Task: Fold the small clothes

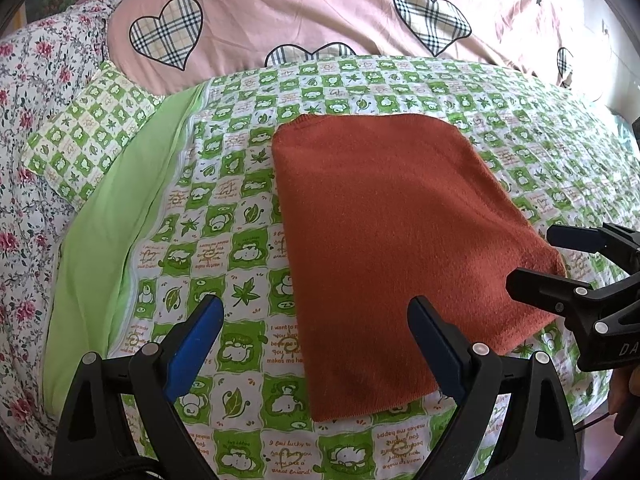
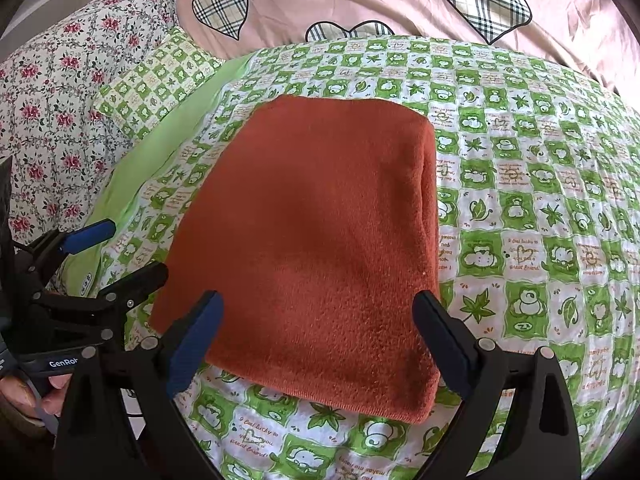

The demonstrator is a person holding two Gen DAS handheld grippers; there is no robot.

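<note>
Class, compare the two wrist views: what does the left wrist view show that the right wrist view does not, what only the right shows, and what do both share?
Only the left wrist view shows the right tongs from the side, open beside the garment's right edge, touching nothing.

Only the right wrist view shows the left tongs from the side, also open, the fingers gripping their handle, and the layered edge along the garment's right side.

Both show the folded rust-orange garment lying flat on the green checked sheet, with the pink heart-print quilt behind and floral bedding to the left.

Rust garment fuzzy matt knit; green-check sheet smooth printed cotton; left gripper matt black plastic, blue ribbed pads.
</note>
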